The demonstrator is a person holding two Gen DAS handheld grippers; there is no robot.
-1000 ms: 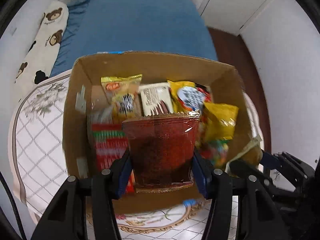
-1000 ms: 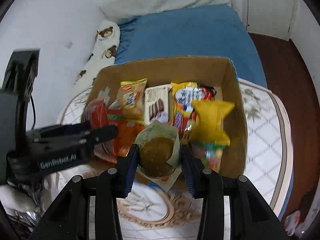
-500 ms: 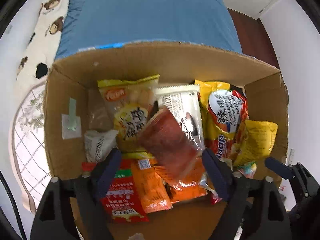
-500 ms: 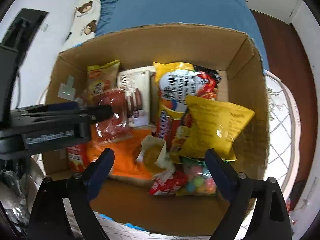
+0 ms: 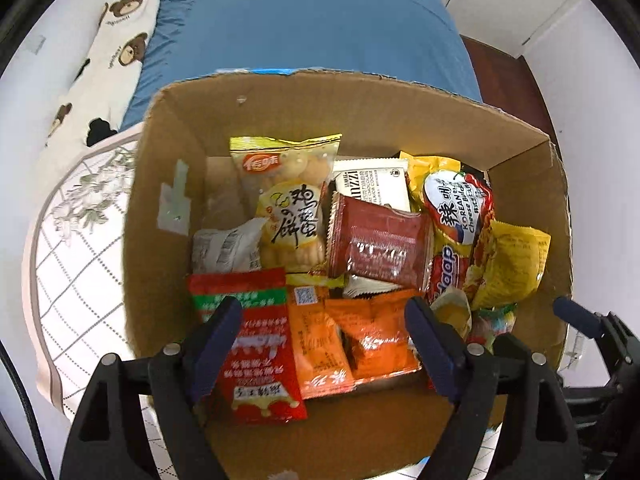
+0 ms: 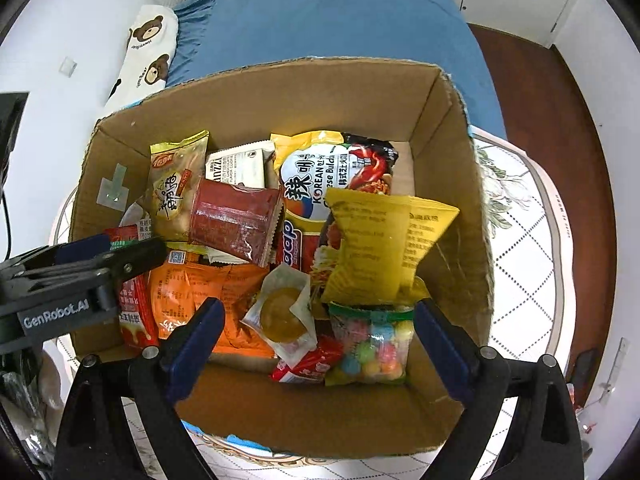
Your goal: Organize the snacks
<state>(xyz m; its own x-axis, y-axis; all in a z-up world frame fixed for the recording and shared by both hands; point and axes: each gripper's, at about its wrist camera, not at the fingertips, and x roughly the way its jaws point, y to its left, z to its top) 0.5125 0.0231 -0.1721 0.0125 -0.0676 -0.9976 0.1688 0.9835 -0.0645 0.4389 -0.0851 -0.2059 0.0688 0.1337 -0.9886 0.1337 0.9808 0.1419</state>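
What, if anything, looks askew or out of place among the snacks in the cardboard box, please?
The dark red clear-wrapped packet lies tilted across the white cookie pack and orange packets, not flat in a row. Nothing looks spilled or torn.

box: 1 | grippers: 2, left, right | snack packs in box: about 12 | red packs: 3 | orange packs: 2 | candy bag: 1

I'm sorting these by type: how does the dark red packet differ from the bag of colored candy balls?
The dark red packet is opaque foil lying on top of other snacks mid-box; the candy bag is clear, showing multicolored balls, and sits by the near wall. The packet is plain dark red; the bag has a green top. Both lie loose in the cardboard box.
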